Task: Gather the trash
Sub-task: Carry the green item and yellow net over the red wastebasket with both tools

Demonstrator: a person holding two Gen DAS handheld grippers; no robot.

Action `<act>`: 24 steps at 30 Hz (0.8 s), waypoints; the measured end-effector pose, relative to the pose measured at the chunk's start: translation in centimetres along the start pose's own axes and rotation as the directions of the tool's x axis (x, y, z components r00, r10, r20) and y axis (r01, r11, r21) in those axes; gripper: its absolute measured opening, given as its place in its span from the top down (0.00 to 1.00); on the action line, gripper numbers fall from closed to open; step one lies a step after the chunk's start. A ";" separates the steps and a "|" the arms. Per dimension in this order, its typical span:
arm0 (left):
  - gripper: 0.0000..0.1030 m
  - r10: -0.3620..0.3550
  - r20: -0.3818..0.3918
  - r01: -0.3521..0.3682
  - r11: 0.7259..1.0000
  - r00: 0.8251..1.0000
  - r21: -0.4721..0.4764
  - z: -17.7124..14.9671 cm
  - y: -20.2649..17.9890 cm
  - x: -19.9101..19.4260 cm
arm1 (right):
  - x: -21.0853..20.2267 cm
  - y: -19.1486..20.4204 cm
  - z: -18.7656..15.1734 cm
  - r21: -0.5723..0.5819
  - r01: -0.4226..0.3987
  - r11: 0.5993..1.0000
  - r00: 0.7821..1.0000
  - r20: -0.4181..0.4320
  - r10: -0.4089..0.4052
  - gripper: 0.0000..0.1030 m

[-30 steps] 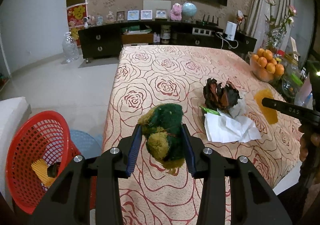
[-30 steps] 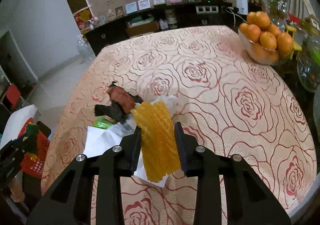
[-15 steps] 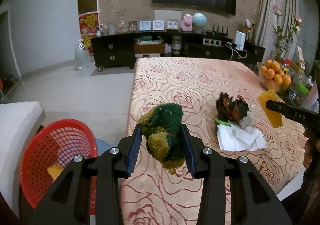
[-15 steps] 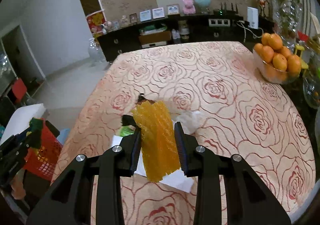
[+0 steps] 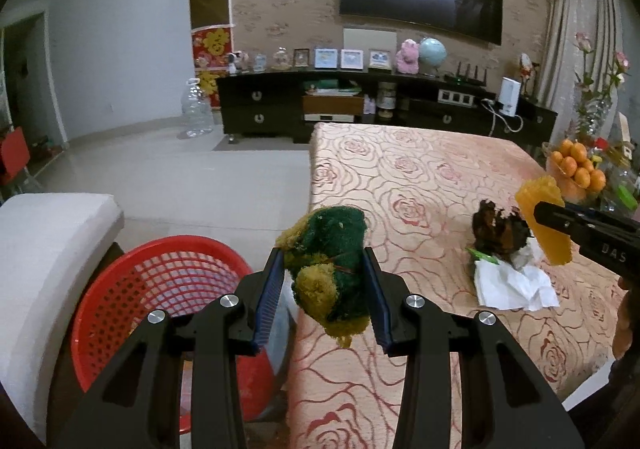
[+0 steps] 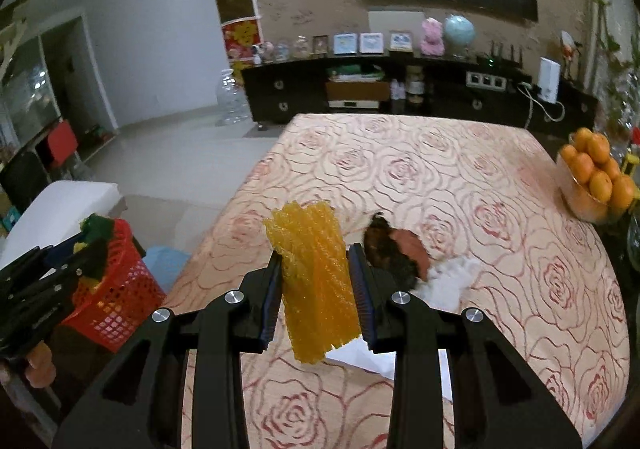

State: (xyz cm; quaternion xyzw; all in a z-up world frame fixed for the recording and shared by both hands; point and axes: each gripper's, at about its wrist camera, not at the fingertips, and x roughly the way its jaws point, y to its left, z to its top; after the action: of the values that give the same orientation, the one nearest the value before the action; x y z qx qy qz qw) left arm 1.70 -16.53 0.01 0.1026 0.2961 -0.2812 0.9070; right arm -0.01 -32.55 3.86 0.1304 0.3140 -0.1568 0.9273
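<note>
Left gripper [image 5: 324,285]: its fingers are clamped on a scouring pad [image 5: 326,265], green and yellow, crumpled, squeezed between the blue pads and sticking out above and below them.
Scouring pad, place: held in the air over the near left edge of the table [image 5: 420,185], just beside the red basket [image 5: 152,289].
Right gripper [image 6: 316,281]: its fingers are clamped on an orange mesh strip [image 6: 314,277], ribbed and see-through, standing nearly upright between the pads, its top and bottom ends free.
Mesh strip, place: held above the table, in front of the trash left on the cloth; from the left wrist view it shows at the right edge [image 5: 544,221], with the right gripper's black body behind it.
Red basket: a plastic lattice basket on the floor beside the table's left side, next to a white cushion [image 5: 44,241]; from the right wrist view the left gripper [image 6: 86,245] hangs over its rim [image 6: 120,289].
Trash on the table: a dark brown crumpled wrapper [image 5: 496,235] lies on white tissue paper [image 5: 512,285], with a small green scrap [image 5: 482,256] at its left edge.
Table: covered with a peach cloth with red roses.
Bowl of oranges [image 6: 596,177]: stands at the far right edge of the table, well apart from the trash.
Person: part of a hand [image 6: 38,365] shows under the left gripper.
</note>
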 end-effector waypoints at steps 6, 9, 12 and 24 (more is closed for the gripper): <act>0.63 0.054 0.009 -0.054 0.999 0.999 -0.001 0.2 1.7 -0.8 | 0.2 2.4 0.5 -0.034 -0.033 0.999 0.999 0.008 0.033 0.69; 0.63 0.089 0.020 -0.089 0.996 0.996 -0.014 0.6 3.1 -1.8 | 0.4 3.9 0.8 -0.055 -0.051 0.997 0.999 0.012 0.051 0.69; 0.63 0.128 0.025 -0.128 0.992 0.991 -0.021 0.8 4.7 -2.9 | 0.5 5.4 1.0 -0.080 -0.068 0.994 0.998 0.011 0.069 0.69; 0.63 0.210 -0.006 -0.210 0.972 0.978 -0.101 -0.3 9.3 -3.5 | 1.7 10.6 1.3 -0.153 -0.149 0.977 0.989 -0.021 0.148 0.69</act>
State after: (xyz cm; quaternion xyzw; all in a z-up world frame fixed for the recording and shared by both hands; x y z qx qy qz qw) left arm 4.57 -7.22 2.03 0.0865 0.2952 -0.1686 0.9365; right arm 5.90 -23.66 5.36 0.0821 0.3189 -0.0618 0.9422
